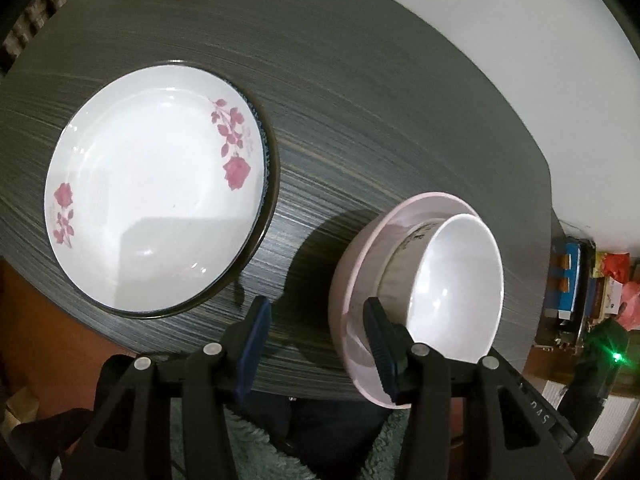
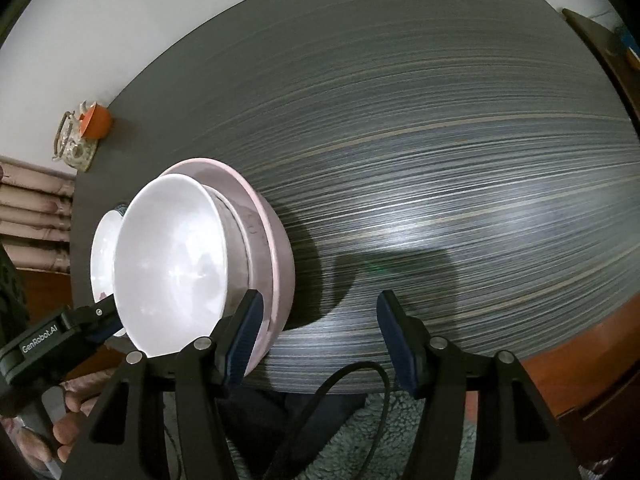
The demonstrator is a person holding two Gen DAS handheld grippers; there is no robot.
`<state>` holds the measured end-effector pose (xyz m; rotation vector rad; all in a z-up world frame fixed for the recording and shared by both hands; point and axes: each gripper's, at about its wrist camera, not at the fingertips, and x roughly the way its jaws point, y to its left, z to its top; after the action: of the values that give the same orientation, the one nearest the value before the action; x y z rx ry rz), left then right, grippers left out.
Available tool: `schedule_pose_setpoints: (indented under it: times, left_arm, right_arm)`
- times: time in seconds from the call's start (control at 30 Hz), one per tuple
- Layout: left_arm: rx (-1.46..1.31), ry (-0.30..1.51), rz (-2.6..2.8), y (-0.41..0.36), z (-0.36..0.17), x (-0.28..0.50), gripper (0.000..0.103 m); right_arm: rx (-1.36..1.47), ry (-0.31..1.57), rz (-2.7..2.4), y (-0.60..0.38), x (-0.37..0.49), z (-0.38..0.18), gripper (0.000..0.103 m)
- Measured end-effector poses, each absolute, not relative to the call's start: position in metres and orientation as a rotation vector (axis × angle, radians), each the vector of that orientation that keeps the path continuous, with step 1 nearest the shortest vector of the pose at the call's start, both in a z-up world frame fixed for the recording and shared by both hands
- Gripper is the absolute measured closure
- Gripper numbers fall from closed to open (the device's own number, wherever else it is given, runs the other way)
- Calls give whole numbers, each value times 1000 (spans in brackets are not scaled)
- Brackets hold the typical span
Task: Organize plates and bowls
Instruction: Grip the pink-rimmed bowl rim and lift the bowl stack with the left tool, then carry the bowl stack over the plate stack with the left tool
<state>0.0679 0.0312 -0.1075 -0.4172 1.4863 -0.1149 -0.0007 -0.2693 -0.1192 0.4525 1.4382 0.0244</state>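
The white bowl (image 1: 456, 280) sits nested in the pink bowl (image 1: 352, 280), the pair near the front edge of the dark table (image 1: 380, 100). To its left the floral plate (image 1: 156, 188) lies stacked on a darker-rimmed one, so like appears gathered with like. The left gripper (image 1: 320, 344) has its jaws released, one finger over the pink bowl's rim. The right gripper (image 2: 316, 340), jaws released and empty, flanks the bowls' other side.
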Motion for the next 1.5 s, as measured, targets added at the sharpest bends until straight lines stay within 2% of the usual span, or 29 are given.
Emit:
schedule_pose_setpoints:
  times: [0.4, 0.47, 0.53, 0.67, 0.8, 0.87, 1.1, 1.33, 1.5]
  left_arm:
    - [-397, 1511, -87, 19, -121, 79, 56]
    - [-395, 1512, -89, 17, -123, 79, 59]
    - [-411, 1524, -102, 15, -127, 80, 66]
    - [-418, 1527, -119, 11, -129, 81, 70]
    - [-429, 1524, -134, 7, -130, 80, 79]
    - [-422, 1518, -138, 5, -129, 80, 81]
    - [-390, 1507, -147, 1, -125, 79, 87]
    - [-342, 1473, -147, -4, -122, 72, 87]
    - [-285, 1427, -153, -11, -118, 69, 87]
  right_arm:
    - [441, 1449, -4, -268, 9, -128, 48]
    - [441, 1453, -2, -267, 11, -130, 51]
    - [438, 1456, -2, -267, 15, -132, 52]
    - [449, 1457, 1, -268, 16, -135, 59]
    - [463, 1462, 5, -267, 18, -137, 61]
    - [460, 1459, 9, -265, 19, -135, 66]
    - [468, 1453, 17, -258, 21, -132, 77]
    - [438, 1439, 28, -246, 23, -128, 91]
    - [378, 1428, 21, -238, 25, -124, 92]
